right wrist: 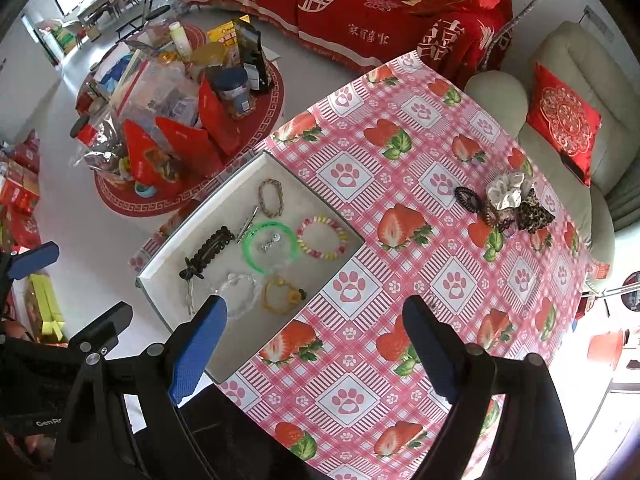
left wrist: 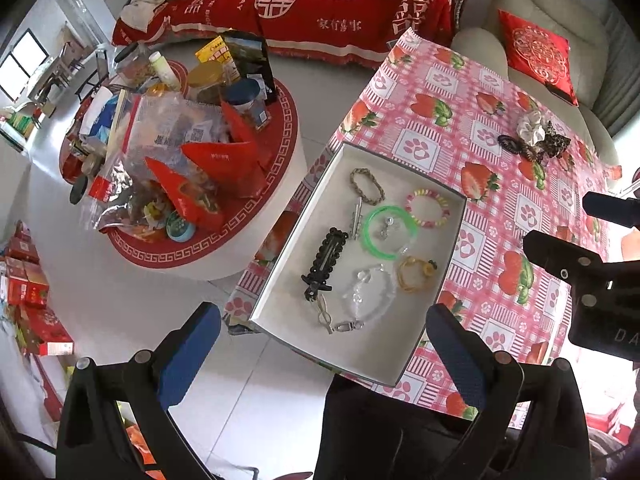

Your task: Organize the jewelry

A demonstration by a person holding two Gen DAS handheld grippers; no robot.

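bright daylight, soft shadows, fisheye bending edges, glare lower right

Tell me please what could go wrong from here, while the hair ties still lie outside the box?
1. The white box sits at the table's corner, its near end seemingly past the edge; a push could tip it to the floor.
2. The scrunchies and hair ties lie in one tangled heap, so a grip may lift several together.
3. The bracelets lie close together, the green bangle ringing small silver pieces; a dropped item could snag them.
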